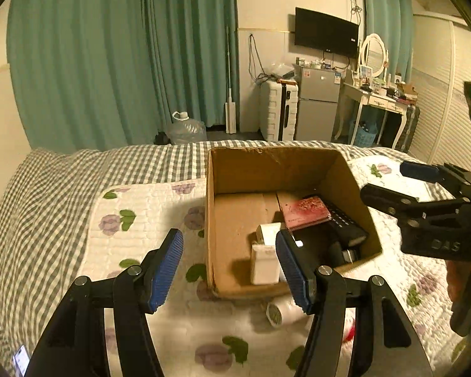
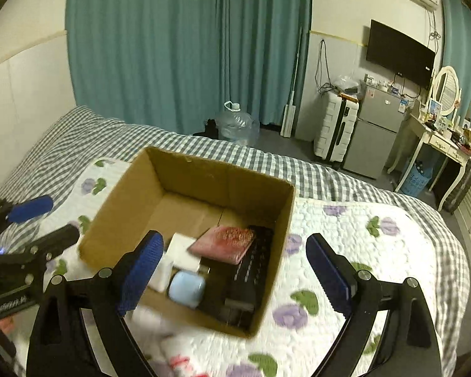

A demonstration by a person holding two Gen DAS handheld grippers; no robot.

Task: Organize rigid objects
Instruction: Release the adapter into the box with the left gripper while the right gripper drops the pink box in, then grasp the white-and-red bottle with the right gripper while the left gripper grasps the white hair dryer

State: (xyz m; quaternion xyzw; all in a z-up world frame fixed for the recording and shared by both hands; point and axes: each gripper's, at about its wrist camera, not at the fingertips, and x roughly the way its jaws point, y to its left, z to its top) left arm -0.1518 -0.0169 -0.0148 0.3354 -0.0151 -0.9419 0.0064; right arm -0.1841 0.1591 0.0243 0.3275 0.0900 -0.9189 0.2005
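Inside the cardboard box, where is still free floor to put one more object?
The cardboard box has bare floor along its far wall and left side. Its near right corner is crowded: pink case, white boxes, light blue case and black items.

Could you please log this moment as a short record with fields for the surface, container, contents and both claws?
surface: floral quilt over a checked sheet
container: open box on the quilt
contents: pink case atop a black item, white boxes, pale blue case
outside box: white jar on its side at the near wall
left claw: open, empty
right claw: open, empty
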